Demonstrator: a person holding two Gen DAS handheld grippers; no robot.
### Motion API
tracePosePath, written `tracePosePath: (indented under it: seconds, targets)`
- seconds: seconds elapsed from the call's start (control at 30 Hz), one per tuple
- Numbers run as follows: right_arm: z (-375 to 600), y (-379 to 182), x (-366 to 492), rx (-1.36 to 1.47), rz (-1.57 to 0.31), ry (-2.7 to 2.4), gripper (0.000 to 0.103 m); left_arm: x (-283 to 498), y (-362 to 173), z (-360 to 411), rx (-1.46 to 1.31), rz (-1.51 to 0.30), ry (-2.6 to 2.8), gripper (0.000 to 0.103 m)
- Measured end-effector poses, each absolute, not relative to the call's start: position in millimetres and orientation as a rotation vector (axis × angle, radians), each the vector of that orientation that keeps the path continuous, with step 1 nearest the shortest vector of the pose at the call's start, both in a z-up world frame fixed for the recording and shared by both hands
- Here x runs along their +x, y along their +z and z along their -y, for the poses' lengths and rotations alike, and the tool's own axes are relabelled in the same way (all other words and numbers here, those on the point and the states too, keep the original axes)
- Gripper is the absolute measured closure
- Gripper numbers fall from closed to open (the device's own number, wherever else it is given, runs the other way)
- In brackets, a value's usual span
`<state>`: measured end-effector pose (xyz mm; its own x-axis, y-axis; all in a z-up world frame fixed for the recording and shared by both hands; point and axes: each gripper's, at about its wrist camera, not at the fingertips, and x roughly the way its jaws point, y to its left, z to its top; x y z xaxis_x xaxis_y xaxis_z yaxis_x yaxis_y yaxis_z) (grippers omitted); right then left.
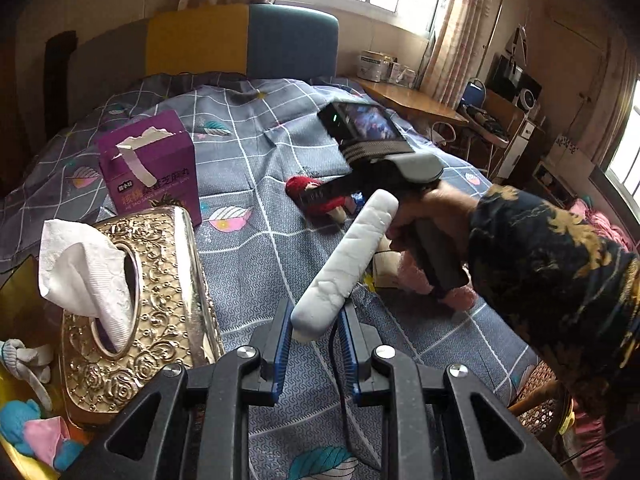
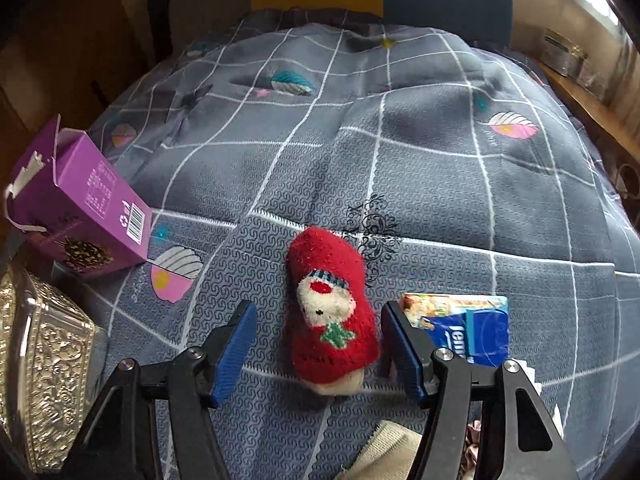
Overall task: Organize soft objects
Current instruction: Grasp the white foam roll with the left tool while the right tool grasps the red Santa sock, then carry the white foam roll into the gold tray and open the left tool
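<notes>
A fuzzy red knitted sock with a cream bear face and green star (image 2: 332,312) lies on the grey quilted bedspread with a white grid and leaf prints (image 2: 440,168), directly between the blue-padded fingers of the right gripper (image 2: 318,354), whose jaws stand spread on either side with clear gaps, touching nothing. A blue tissue packet (image 2: 468,328) lies just beside the right-hand finger, and a scrap of beige fabric (image 2: 384,452) shows at the frame's lower edge. In the left wrist view, the left gripper (image 1: 314,334) is pinched tight on one end of a long white foam-like bar (image 1: 348,264), which slants up and away over the bedspread. Beyond it, a hand (image 1: 432,216) in a dark sleeve with gold pattern grips the right gripper's handle above the same red sock. To the left stand an ornate gold embossed tissue box (image 1: 160,320) with a white tissue pulled up (its lid is an oval opening) and, behind it, a torn-open purple cardboard carton (image 1: 156,168). A yellow basket's rim (image 1: 16,460) at the lower left corner holds grey, blue and pink soft items, too cropped to identify.
</notes>
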<state>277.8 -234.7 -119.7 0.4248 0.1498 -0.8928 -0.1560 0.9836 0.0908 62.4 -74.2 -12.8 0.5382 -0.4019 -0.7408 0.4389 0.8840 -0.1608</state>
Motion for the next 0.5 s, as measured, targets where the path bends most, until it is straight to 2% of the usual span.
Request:
tracePosePath:
  seconds: [0.1,0.17,0.33,0.5]
  targets:
    - [237,-126,277,-0.015,-1.122,0.159,0.075,65,-4,69,0.018,-0.856,-0.498,0.081]
    - [242,-118,270,0.031,-1.12,0.147,0.085,71,3,68,-0.003,-0.848,-0.499,0.081]
    - [244,-104,232,0.121,-1.162,0.174,0.085,107,29,67,-0.065,-0.832,-0.5,0.081]
    - [222,-114,190,0.105,-1.189,0.235,0.085,166,47,70,-0.067,-0.839,-0.456,0.081]
